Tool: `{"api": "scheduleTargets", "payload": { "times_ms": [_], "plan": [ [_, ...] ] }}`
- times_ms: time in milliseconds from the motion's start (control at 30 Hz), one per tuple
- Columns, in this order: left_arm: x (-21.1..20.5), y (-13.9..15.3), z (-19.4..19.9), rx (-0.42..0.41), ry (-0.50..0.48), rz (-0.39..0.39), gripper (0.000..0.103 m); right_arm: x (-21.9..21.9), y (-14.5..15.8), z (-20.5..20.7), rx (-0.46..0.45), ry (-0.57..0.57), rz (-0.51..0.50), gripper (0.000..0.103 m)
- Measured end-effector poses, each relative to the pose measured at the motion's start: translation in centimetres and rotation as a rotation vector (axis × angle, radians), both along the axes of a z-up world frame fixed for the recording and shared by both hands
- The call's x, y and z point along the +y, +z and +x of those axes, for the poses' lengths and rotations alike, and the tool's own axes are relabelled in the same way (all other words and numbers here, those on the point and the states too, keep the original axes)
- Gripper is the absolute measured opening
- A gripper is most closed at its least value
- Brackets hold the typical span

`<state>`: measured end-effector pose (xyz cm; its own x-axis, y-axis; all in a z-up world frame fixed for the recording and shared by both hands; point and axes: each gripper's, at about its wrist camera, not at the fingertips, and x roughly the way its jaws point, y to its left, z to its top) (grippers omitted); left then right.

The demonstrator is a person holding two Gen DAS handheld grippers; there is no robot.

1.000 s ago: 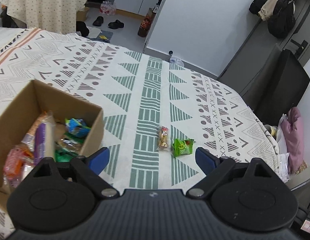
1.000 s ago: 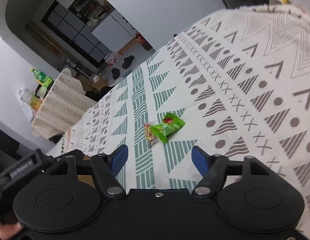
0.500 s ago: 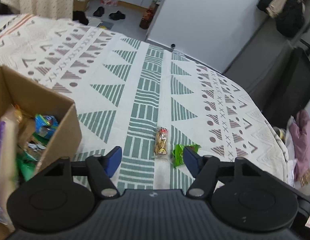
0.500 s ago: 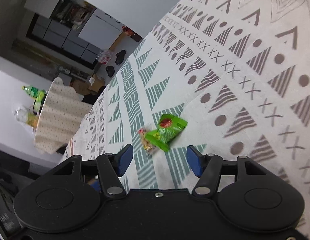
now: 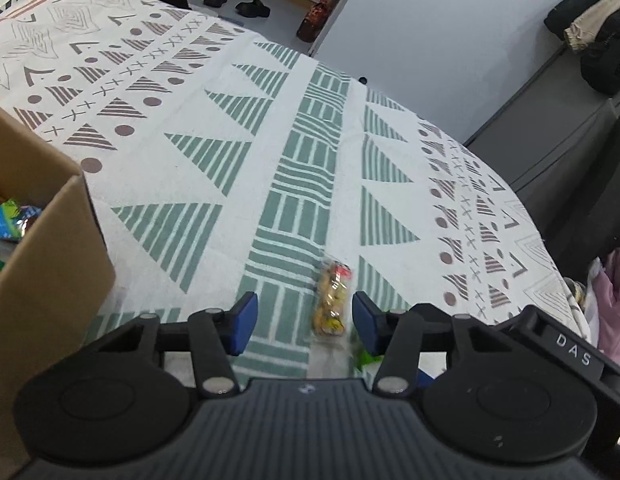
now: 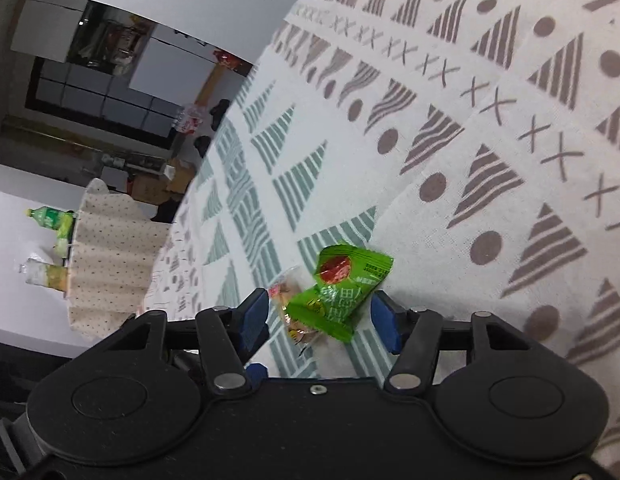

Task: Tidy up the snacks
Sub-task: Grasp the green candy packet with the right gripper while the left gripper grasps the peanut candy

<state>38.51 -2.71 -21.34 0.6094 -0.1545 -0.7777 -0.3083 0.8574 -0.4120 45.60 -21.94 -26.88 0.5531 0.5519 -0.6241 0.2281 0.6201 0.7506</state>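
Both released: left gripper (image 5: 301, 318) jaws straddled the nut packet (image 5: 331, 303); right gripper (image 6: 318, 314) jaws flanked the green packet (image 6: 342, 288) on the bench (image 5: 229, 128).

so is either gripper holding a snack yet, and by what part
Nothing is held. The left gripper is open around the nut packet, and the right gripper is open around the green packet.

We note a woven cloth tablecloth (image 5: 237, 152), matt and printed; a matt brown cardboard box (image 5: 49, 264); a clear glossy plastic snack packet (image 5: 330, 300); a shiny green foil-like sachet (image 6: 342, 284); matt black plastic grippers with blue finger pads (image 5: 241, 316).
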Motion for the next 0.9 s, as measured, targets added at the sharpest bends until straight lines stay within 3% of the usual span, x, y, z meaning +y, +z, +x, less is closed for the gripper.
{"api": "scheduleTargets", "payload": {
  "times_ms": [200, 400, 733, 833, 867, 900],
  "plan": [
    [0.0, -1.0, 1.7, 0.017, -0.010, -0.011, 0.051, 1.1, -1.0, 1.3, 0.007, -0.007, -0.057, 0.027],
    [-0.8, -1.6, 2.7, 0.026, -0.018, -0.001, 0.051, 0.9, -0.4, 1.2, -0.004, -0.010, -0.087, 0.023],
    [-3.6, -1.4, 3.7, 0.054, -0.106, 0.087, 0.048, -1.6, 0.5, -0.1, -0.018, -0.083, -0.120, 0.023],
    [-4.1, -1.7, 3.5, 0.062, -0.114, 0.141, 0.032, -2.0, 0.7, -0.8, -0.024, -0.085, -0.124, 0.023],
    [-3.9, -1.9, 3.4, 0.061, -0.108, 0.149, 0.020, -2.0, 0.9, -1.0, -0.025, -0.086, -0.127, 0.023],
    [-3.6, -2.0, 3.4, 0.054, -0.110, 0.149, 0.017, -2.1, 1.0, -1.2, -0.028, -0.085, -0.134, 0.023]
  ]
}}
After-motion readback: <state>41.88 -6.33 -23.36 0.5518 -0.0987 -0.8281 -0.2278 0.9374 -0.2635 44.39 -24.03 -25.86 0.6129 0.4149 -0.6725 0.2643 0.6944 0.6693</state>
